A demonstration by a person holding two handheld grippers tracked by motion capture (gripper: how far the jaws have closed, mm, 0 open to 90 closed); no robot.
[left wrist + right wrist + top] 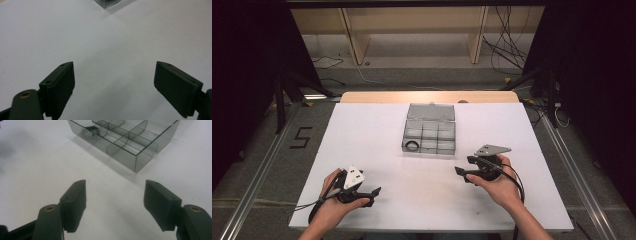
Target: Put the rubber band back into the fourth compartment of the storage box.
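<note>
grippers: 2, left gripper (373, 192), right gripper (460, 172) | compartment box (430, 136): 1 | black ring (412, 145): 1 | table (372, 150): 1

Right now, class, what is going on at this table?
A person holds a gripper in each hand over a white table. The left gripper and the right gripper both have their jaws open and hold nothing. Beyond them stands a clear compartment box with its lid open, and a small black ring lies in its near left compartment. Neither gripper touches the box.
</note>
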